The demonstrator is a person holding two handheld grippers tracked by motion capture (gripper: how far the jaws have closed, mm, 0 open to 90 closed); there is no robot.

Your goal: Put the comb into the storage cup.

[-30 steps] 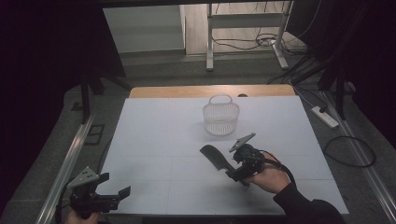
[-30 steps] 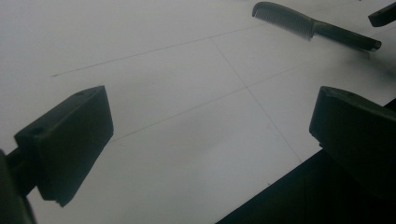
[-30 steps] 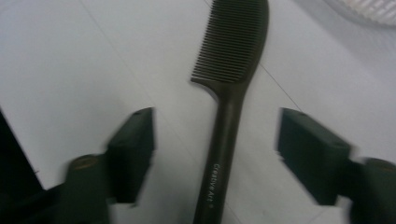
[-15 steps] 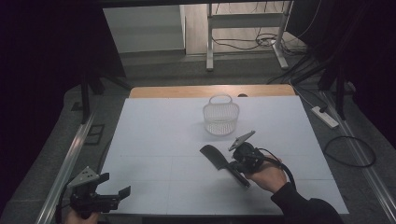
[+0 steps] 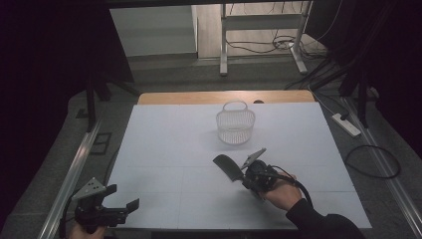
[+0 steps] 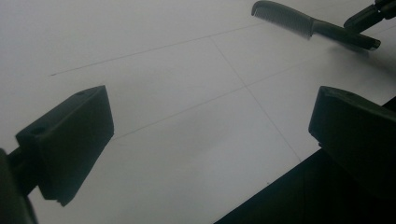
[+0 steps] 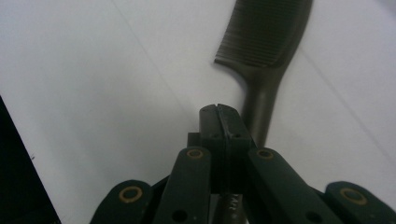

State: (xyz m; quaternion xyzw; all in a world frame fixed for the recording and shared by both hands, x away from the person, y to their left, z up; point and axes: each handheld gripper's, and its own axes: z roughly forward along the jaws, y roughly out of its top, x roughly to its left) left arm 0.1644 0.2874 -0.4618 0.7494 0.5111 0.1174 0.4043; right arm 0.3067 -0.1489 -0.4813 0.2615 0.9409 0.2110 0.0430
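Dark grey comb point(image 7: 268, 42) with fine ribbed teeth, white wire-mesh basket point(image 5: 235, 125), white desk point(image 5: 164, 144) crossed by thin grey lines.

Matt dark plastic comb point(image 7: 266, 42)

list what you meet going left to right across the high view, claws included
left claw, held low at the table's near left corner → dark plastic comb → white wire basket with a handle → right claw, shut on the comb's handle
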